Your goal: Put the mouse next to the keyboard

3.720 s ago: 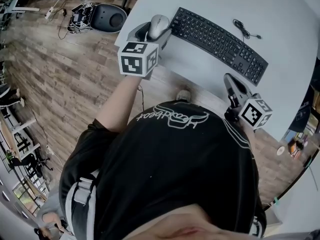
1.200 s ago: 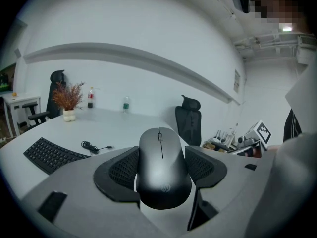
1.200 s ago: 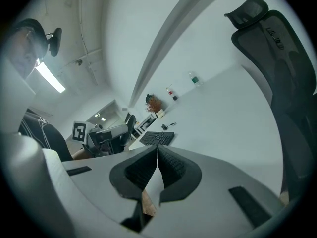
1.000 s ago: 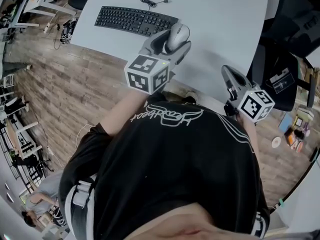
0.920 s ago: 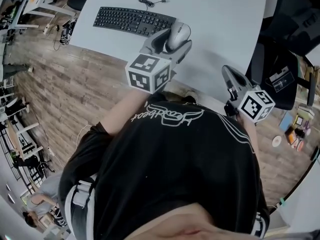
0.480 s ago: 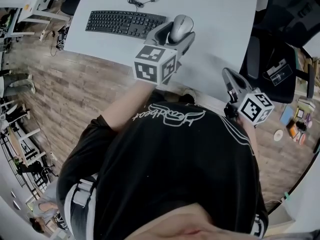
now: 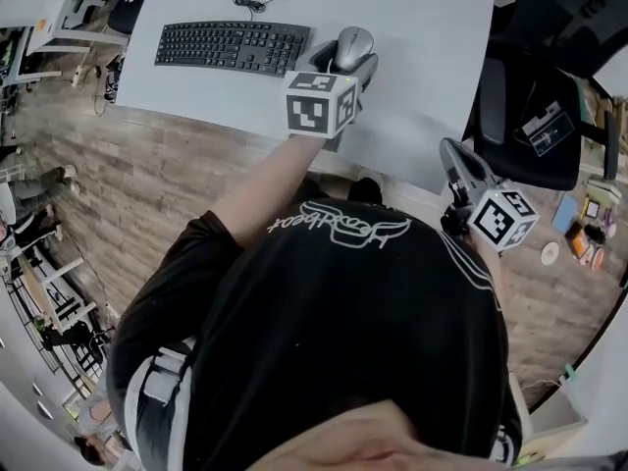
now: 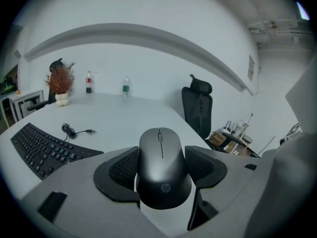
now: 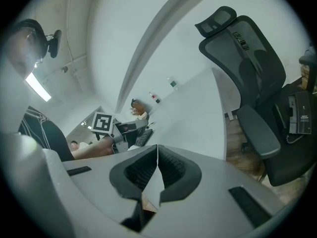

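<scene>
Squarely, the left tool (image 8: 162,150) pinches the mouse (image 8: 163,175) between its pads (image 8: 121,170), just beside the keyboard (image 7: 231,45).

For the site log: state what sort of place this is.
Most likely an office: a white desk carrying a keyboard and a mouse, with a black mesh office chair beside it.

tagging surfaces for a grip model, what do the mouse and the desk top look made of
Mouse: probably moulded plastic, dark grey satin shell; soft highlights, seam line, printed logo. Desk top: smooth pale matte surface, no grain, perhaps laminate or painted board; unclear which.
</scene>
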Tool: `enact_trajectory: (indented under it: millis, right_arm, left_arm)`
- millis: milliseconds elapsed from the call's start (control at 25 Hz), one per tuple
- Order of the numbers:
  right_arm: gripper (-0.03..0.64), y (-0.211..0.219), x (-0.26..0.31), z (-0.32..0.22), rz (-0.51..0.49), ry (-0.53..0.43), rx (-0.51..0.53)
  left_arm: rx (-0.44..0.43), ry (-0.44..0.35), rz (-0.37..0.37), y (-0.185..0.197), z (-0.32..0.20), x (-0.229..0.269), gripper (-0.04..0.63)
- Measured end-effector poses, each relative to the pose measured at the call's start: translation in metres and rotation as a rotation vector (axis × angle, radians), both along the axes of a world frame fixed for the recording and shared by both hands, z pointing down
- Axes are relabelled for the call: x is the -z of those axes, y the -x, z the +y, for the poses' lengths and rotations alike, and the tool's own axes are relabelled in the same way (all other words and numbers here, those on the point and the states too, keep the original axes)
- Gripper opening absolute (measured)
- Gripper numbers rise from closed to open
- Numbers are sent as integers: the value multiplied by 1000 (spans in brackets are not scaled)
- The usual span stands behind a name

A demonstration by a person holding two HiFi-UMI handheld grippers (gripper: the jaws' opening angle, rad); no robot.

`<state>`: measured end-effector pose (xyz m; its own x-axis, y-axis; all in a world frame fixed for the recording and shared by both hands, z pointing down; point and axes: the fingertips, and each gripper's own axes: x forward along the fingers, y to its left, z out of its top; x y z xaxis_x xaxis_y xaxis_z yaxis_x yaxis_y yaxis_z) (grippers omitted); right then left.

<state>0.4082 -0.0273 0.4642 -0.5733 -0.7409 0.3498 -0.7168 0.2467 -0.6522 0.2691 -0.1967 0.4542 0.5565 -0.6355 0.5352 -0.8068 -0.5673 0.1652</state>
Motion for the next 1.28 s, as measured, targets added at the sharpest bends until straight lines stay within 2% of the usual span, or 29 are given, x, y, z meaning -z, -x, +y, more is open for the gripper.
enact_trajectory:
  millis: [520,880,1280]
  right_arm:
    - [9,-23,-14,6,-9,46,-60]
    - [9,-27,-12,-2,6,37,-59]
    - [11,-27,-10,-8,3,23,-43]
  left_arm:
    - [47,94,-167,4,-18,-75,299]
    - [46,98,-271,8,-21,-96,299]
    - [54,156,-254,8,-20,-99,304]
